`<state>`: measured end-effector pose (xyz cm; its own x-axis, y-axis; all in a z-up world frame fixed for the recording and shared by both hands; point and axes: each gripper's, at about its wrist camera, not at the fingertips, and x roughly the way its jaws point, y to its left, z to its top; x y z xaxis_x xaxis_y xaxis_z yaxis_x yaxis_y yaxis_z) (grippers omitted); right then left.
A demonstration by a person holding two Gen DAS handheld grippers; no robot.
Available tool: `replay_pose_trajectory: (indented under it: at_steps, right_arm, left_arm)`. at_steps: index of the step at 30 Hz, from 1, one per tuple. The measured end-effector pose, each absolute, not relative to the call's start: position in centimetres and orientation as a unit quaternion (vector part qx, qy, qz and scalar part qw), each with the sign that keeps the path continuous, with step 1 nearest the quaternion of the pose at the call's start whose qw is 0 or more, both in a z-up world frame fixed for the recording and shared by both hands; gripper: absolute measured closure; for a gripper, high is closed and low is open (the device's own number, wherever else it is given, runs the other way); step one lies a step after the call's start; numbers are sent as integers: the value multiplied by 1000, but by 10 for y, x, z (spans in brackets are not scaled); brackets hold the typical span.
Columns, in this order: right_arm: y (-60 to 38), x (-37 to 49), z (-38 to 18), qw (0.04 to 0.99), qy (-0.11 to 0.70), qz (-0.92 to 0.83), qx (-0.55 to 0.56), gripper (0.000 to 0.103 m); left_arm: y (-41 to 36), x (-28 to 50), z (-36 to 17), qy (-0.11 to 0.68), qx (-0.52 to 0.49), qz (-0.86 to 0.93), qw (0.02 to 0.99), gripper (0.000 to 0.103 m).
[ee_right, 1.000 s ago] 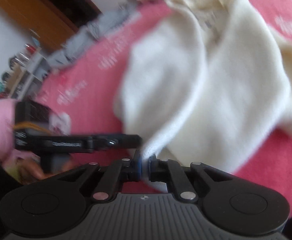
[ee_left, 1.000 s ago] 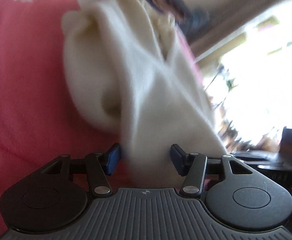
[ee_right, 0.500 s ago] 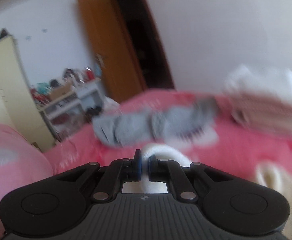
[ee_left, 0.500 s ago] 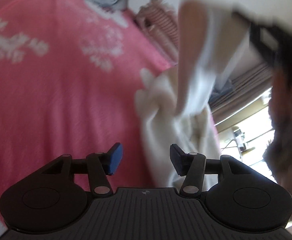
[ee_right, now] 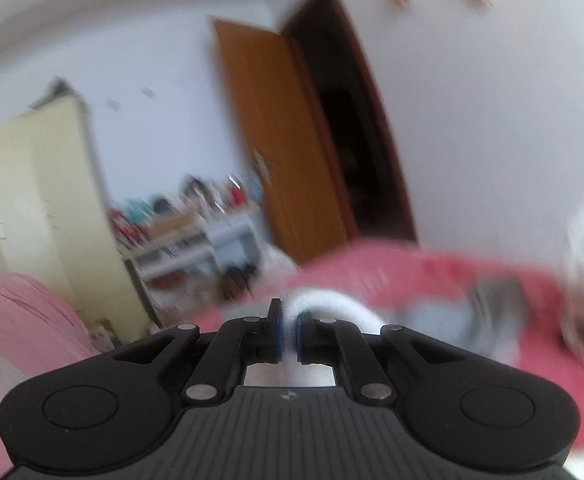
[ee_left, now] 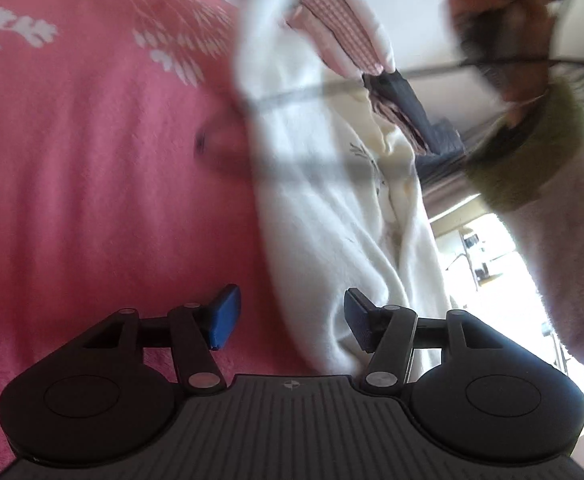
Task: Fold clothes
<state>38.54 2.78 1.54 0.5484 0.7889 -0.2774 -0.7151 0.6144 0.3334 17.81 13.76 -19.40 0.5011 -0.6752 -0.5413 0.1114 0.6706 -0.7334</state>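
Cream garment [ee_left: 332,216] hangs over pink bedspread [ee_left: 91,160], hiding checked fabric [ee_left: 344,36] behind.

Right wrist view: most of the cream garment [ee_right: 324,306] is hidden below the gripper body; bed [ee_right: 432,276] and shelf clutter [ee_right: 195,200] are motion-smeared, unreadable. Left wrist view: hand [ee_left: 504,32] at top right is blurred, cut by edge; whatever it holds can't be told.

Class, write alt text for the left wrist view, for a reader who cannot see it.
A cream garment hangs over a pink bedspread, its lower fold between the open left gripper fingers. A sleeved arm reaches in at right.
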Motion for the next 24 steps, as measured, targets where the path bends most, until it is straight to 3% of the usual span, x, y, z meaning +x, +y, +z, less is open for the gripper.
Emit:
replay_pose_trajectory:
  at_steps: [7,10,13,16,24]
  right_arm:
    - [13,425,-109,854,412,314,54,94]
    - [7,416,-141,846,445,288,57,92]
    - [0,419,-135,838,460,282,76,86]
    - [-8,408,-107,842,455,278,83,60]
    - [-106,324,-31,875,398,243,133,59]
  left_arm:
    - [131,176,-191,441,-307,-245,807,45]
    - [130,173,-187,443,-296,-242,811,45]
    - [131,177,-185,444,-281,-237,817,45]
    - [139,171,-182,443,-271,-234,822,43]
    - [140,147,-173,436,-261,-243,826,40]
